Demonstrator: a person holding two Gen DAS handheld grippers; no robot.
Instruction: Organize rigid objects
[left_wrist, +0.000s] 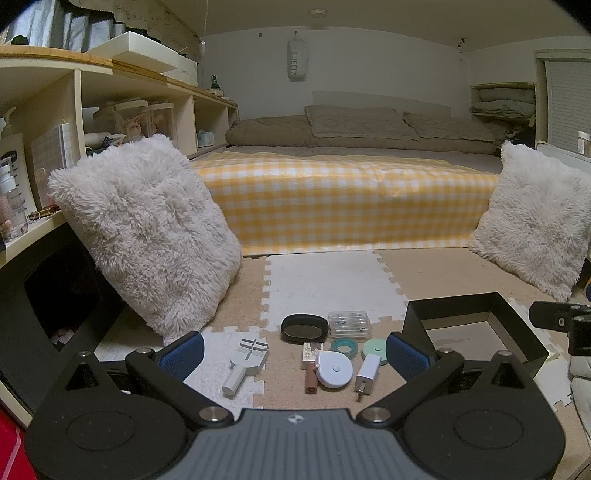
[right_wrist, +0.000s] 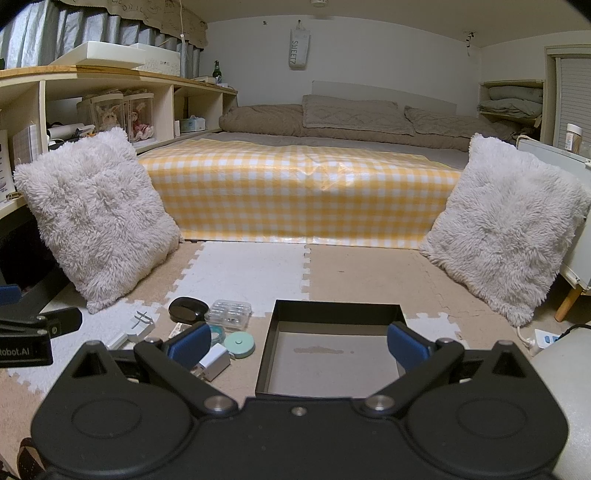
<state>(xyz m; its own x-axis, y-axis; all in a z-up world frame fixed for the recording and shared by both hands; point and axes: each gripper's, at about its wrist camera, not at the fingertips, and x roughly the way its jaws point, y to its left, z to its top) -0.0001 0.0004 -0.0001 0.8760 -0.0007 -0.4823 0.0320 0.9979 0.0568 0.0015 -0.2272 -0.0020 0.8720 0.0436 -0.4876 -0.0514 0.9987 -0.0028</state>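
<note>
My right gripper's left finger (right_wrist: 189, 345) covers part of the teal tape roll (right_wrist: 218, 334) and a corner of the white charger (right_wrist: 213, 363). The black box (left_wrist: 476, 325) loses its near wall behind my left gripper's finger (left_wrist: 404, 354) — print on the small carton (left_wrist: 309, 352) is too small to read.

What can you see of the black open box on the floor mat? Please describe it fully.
The black open box is a shallow square tray with thin upright walls, probably cardboard, and a pale grey bottom bearing a faint reddish stain. It is empty and sits flat on the beige foam floor mat, to the right of the small items. Neither gripper is seen touching it.
</note>
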